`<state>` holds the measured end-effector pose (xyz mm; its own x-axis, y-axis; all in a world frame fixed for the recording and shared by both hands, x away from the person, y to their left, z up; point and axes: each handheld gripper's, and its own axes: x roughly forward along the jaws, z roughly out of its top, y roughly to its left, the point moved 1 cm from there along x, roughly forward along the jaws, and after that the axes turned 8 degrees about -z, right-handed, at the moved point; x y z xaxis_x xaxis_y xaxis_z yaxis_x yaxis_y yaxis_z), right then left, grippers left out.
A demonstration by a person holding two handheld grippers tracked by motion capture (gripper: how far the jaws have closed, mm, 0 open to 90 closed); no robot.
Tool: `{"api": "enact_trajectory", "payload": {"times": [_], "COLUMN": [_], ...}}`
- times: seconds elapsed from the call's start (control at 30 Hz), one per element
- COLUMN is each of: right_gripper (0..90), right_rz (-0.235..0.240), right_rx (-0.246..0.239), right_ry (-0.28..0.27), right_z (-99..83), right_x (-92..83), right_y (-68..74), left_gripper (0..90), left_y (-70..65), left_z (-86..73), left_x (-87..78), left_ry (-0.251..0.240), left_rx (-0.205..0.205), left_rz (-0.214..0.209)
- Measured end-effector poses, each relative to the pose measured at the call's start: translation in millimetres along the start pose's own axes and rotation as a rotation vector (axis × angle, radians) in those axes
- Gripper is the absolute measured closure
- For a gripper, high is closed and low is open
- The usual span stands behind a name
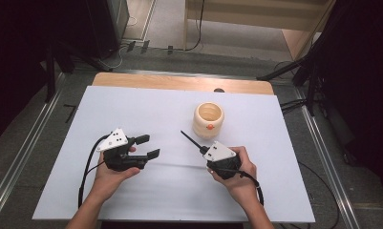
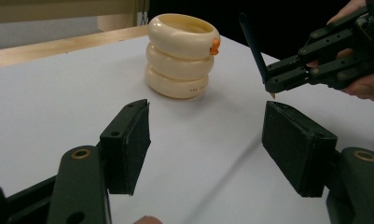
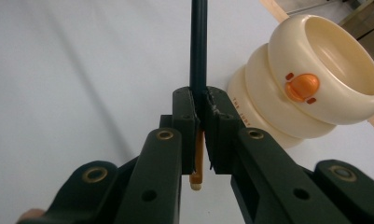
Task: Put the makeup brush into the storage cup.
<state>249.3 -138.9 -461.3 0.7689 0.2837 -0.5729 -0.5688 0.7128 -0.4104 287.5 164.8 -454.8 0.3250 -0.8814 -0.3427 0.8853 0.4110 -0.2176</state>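
Note:
A cream holder made of three stacked rings, with a small orange beak on its rim, stands upright on the white table. My right gripper is shut on a dark pencil just in front of the holder. The right gripper view has the pencil running up from the closed jaws, beside the holder. My left gripper rests at the left with its jaws open and nothing between them. The left gripper view looks past its pads at the holder, the pencil and the right gripper.
A strip of bare wood runs along the table's far edge. Black stand legs and cables lie on the floor beyond the table's right corner. A cable trails from the left gripper toward the front edge.

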Motion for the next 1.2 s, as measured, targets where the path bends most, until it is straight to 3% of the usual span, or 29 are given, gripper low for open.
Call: {"api": "enact_trajectory", "payload": {"times": [0.37,0.5,0.73,0.8,1.2], "right_gripper": [84.6,84.5,84.5,84.6,84.6], "right_rz": [0.033,0.039,0.05,0.053,0.076], "right_rx": [-0.082,-0.096,-0.123,-0.129,-0.171], "right_ry": [-0.021,-0.026,-0.037,-0.04,-0.052], "right_z": [3.3,4.3,5.9,6.6,9.7], "right_x": [4.8,5.4,7.2,7.3,9.9], "right_y": [10.7,13.5,18.4,19.9,31.7], "left_gripper": [35.9,35.6,36.5,42.0,40.4], "left_y": [-3.2,-4.5,-7.4,-7.7,-10.5], "left_z": [0.4,0.2,1.0,1.0,0.7], "left_x": [4.3,6.3,7.7,8.0,12.2], "left_ry": [0.012,0.021,0.017,0.022,0.025], "left_rx": [-0.004,-0.017,-0.005,-0.001,-0.006], "left_rz": [-0.037,-0.054,-0.057,-0.085,-0.093]}}
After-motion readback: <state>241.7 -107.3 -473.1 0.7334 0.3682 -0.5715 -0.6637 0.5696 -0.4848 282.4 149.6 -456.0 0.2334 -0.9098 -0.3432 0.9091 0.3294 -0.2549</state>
